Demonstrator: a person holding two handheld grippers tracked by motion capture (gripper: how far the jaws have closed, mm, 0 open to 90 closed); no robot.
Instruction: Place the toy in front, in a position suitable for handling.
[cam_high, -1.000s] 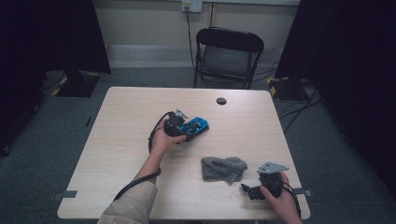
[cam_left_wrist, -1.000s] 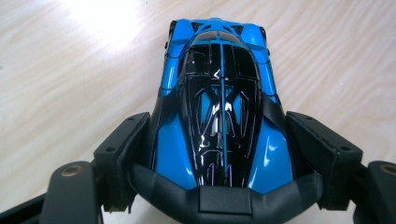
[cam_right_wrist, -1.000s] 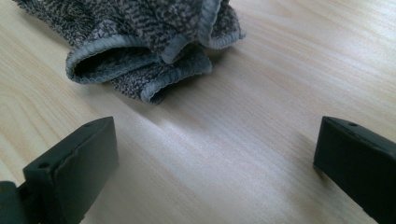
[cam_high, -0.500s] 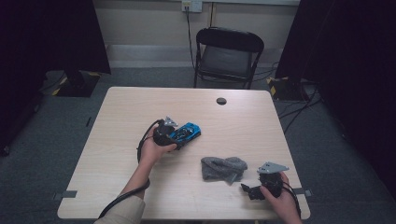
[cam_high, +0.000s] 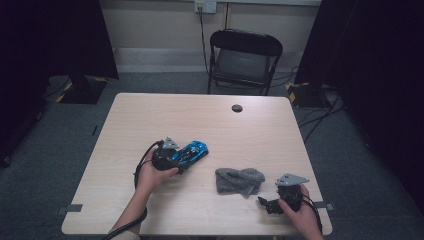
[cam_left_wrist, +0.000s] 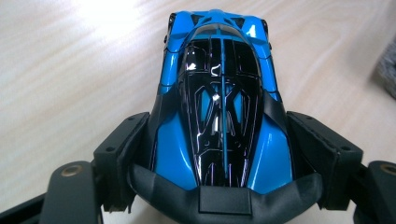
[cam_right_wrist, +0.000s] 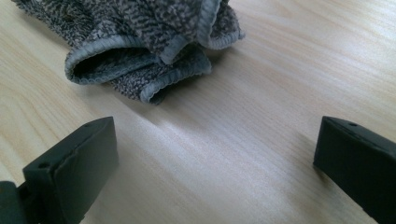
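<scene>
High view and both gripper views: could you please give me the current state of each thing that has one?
Left gripper: shut on the car, a jaw on each side.
Car: held, roof up, low over the table.
Right gripper: open, holding nothing, just short of the cloth.
Cloth: crumpled, lying loose on the table.
Chair: unfolded, behind the table.

Left tongs (cam_high: 176, 159) and blue toy car (cam_high: 192, 150), nearer the person.
</scene>
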